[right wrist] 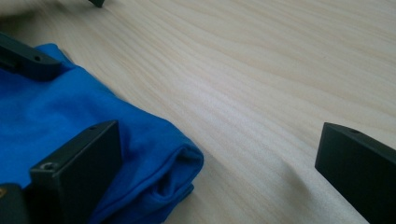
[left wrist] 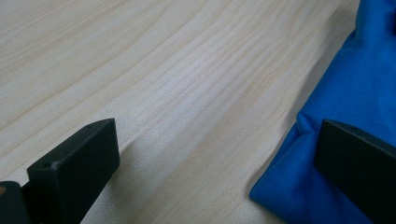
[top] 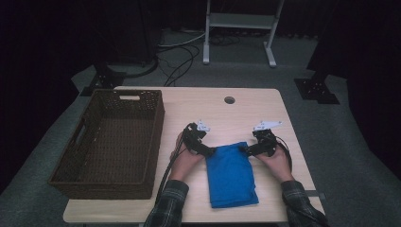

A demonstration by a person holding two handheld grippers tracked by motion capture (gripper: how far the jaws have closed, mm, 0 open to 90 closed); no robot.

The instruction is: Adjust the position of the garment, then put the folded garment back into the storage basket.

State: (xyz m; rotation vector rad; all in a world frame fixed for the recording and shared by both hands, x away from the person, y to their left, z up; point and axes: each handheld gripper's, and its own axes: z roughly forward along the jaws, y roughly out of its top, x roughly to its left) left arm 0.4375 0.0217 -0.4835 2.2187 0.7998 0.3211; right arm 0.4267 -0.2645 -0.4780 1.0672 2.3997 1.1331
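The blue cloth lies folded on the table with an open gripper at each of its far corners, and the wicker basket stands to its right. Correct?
Not quite: the wicker basket stands to the left of the blue cloth, as the high view shows. The rest holds: the cloth lies folded on the table, with the left gripper and right gripper open at its far corners.

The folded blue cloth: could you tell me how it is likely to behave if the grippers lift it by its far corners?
The folded blue cloth would probably droop and unfold, since its soft layered edge looks limp. It seems light, and likely to slide and bunch on the smooth wooden table if pushed.
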